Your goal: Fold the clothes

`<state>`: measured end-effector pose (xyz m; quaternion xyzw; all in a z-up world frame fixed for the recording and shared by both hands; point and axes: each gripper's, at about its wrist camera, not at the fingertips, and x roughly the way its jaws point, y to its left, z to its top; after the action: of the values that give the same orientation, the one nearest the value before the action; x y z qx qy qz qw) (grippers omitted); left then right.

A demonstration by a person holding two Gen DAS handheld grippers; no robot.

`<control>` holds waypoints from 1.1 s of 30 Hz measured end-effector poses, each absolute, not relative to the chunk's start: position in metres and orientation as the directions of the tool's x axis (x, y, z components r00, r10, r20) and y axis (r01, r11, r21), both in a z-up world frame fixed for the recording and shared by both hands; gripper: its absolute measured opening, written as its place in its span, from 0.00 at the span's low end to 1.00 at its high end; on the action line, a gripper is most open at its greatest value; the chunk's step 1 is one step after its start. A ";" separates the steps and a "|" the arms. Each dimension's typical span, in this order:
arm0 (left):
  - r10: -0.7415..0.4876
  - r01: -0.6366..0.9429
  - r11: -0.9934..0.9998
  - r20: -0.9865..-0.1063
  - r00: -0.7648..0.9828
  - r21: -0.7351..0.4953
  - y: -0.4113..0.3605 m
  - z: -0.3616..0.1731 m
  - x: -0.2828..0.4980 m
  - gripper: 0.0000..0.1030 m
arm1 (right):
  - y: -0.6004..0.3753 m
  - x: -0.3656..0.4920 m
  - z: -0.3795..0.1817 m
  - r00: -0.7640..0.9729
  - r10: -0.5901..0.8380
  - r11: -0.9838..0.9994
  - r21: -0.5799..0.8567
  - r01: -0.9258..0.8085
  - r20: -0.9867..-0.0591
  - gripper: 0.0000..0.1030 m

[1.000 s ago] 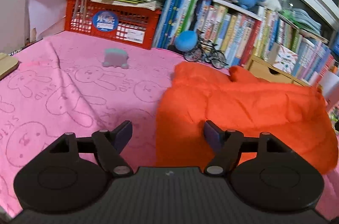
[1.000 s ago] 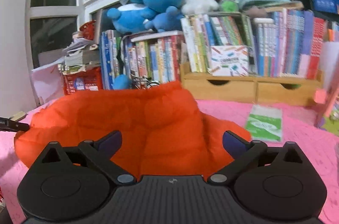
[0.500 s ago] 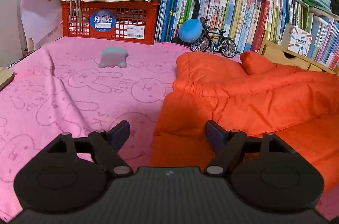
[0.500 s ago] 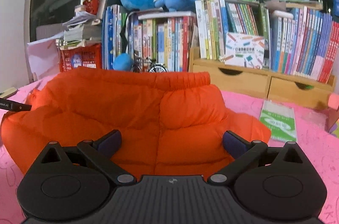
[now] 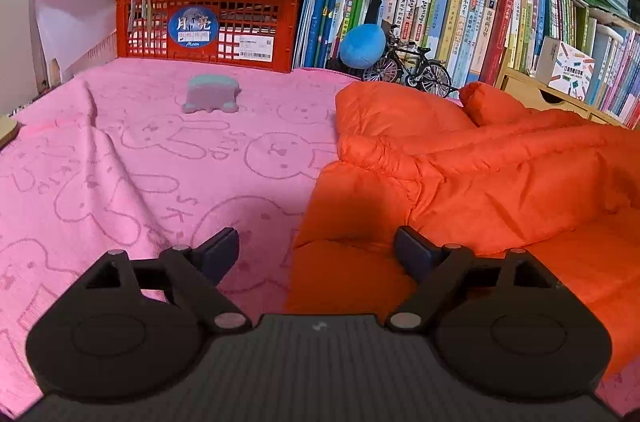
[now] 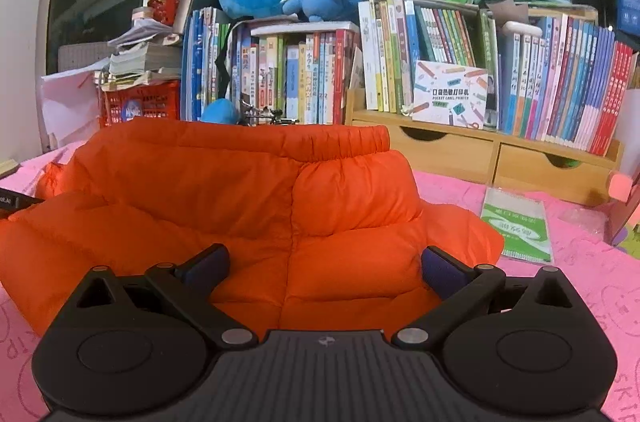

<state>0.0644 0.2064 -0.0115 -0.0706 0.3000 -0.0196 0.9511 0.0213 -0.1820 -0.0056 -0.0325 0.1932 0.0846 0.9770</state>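
- Two grippers, both mine, sit low over the bed now; a second ago the bookshelves filled more of each view, and since then the puffy orange jacket (image 5: 460, 182) has come closer and lower in both.
- My left gripper (image 5: 316, 250) has its jaws opening at this moment, wider than a second ago. Nothing is clamped: one finger is over the pink blanket (image 5: 140, 162), the other over the jacket's near left edge, with that edge running between them.
- My right gripper (image 6: 324, 264) stands wide apart too, looking much as it did before, with orange fabric bulging between the pads but no pad pressing on it.
- Just beyond my fingers the jacket (image 6: 248, 206) lies bunched and doubled over on the blanket, its elastic hem folded across the top. It looks more settled than a second ago, so I judge one fold has just been laid and let go.
- That leaves me free to take a new hold; the next fold likely starts from this near edge.
- Farther off, a small grey toy (image 5: 212, 94) rests alone on the blanket, and a green packet (image 6: 516, 222) lies right of the jacket, near it.
- At the back stand a red crate (image 5: 208, 26) and rows of books (image 6: 560, 82), untouched.
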 end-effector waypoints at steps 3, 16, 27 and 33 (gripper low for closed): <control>-0.105 -0.005 0.982 -0.571 0.814 -0.187 0.212 -0.013 0.065 0.86 | -0.178 0.019 -0.005 0.916 0.148 0.982 -0.056 -0.182 -0.374 1.00; -0.143 -0.002 0.968 -0.555 0.820 -0.253 0.221 -0.015 0.064 0.86 | -0.176 0.012 0.021 0.943 0.074 0.988 -0.104 -0.114 -0.325 1.00; -0.155 -0.003 0.961 -0.542 0.826 -0.278 0.224 -0.015 0.062 0.86 | -0.189 0.086 0.022 0.859 0.207 0.978 0.101 -0.181 -0.468 0.76; -0.210 0.038 0.912 -0.383 0.900 -0.409 0.234 -0.012 0.053 0.84 | -0.183 0.060 0.020 0.845 0.237 0.970 0.076 -0.229 -0.479 0.32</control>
<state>0.0534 0.2338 -0.0116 -0.2000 0.2142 -0.0650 0.9539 0.0597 -0.1833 0.0199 0.0079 0.2502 0.1214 0.9605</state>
